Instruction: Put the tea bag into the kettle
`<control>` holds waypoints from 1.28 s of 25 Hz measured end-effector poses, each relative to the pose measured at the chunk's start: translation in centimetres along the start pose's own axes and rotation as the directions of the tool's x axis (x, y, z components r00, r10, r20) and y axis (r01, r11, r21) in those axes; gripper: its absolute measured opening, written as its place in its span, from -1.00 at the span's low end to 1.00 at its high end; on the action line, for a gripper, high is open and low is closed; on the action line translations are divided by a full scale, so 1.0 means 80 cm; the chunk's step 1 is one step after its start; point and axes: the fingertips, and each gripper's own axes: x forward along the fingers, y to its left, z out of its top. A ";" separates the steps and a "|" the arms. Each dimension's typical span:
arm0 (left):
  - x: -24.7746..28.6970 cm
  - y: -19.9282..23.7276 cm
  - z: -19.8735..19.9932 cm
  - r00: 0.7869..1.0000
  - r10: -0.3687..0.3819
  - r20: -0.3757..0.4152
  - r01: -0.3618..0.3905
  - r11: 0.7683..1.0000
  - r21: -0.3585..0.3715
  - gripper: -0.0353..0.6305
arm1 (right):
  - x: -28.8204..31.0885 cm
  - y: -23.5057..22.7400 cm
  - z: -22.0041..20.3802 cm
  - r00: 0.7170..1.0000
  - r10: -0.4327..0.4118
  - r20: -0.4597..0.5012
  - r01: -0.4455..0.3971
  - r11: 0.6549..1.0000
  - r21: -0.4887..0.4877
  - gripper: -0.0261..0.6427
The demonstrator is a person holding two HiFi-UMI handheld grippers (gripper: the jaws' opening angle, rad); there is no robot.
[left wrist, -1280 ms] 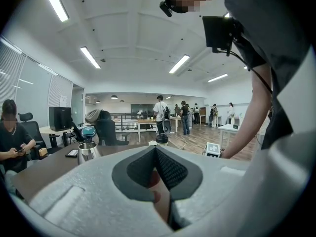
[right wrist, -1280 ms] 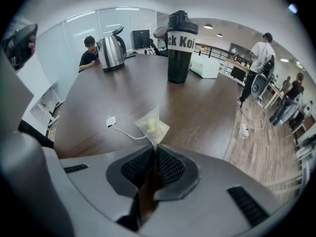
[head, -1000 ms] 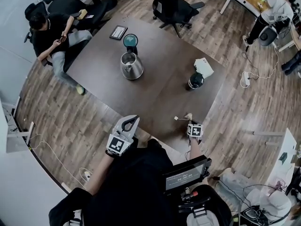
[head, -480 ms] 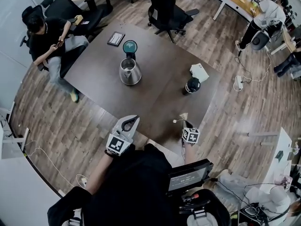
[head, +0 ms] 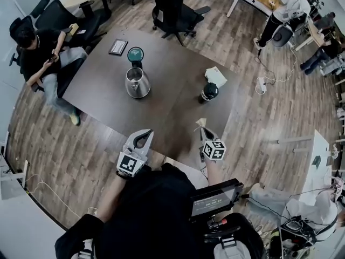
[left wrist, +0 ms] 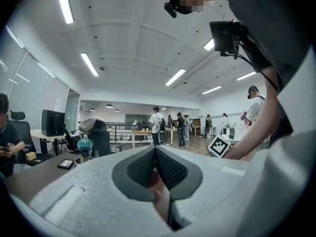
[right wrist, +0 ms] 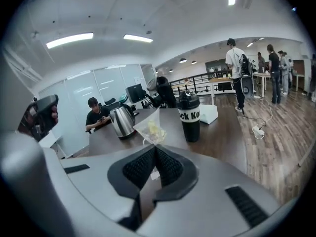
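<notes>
Dark tabletop (head: 167,107) fills the middle of the head view, with office chairs and a seated person (head: 40,50) beyond its far left corner. The steel kettle (head: 137,83) stands well up the table on the left, and a teal-topped object (head: 135,54) is just behind it. A black tumbler (head: 208,92) and a white box (head: 215,76) sit off to the right. At the near edge, the right gripper (head: 204,134) holds the tea bag (head: 200,123) above the table, well short of the kettle. The left gripper (head: 143,135) hangs beside it, likely kept back so that the carrying arm has a free path.

Over to the left gripper view: the jaws meet pad to pad and no object can be made out between them. This tool points out across the room and looks parked rather than working.

Now the right gripper view: the jaws are pinched on a small white piece, seemingly the bag's tag or string end. The translucent pyramid bag stands just beyond the tips. Holding it by the tag leaves the pouch uncrushed and free to drop. The kettle sits ahead to the left and the tumbler to the right, so the carry probably needs to veer left. Whether the kettle's lid is off cannot be told from here.
</notes>
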 end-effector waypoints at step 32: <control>-0.019 0.014 -0.027 0.999 0.020 -0.045 -0.020 1.000 -0.008 -0.92 | -0.075 0.196 0.108 0.877 0.334 0.346 -0.327 0.942 -0.082 -0.90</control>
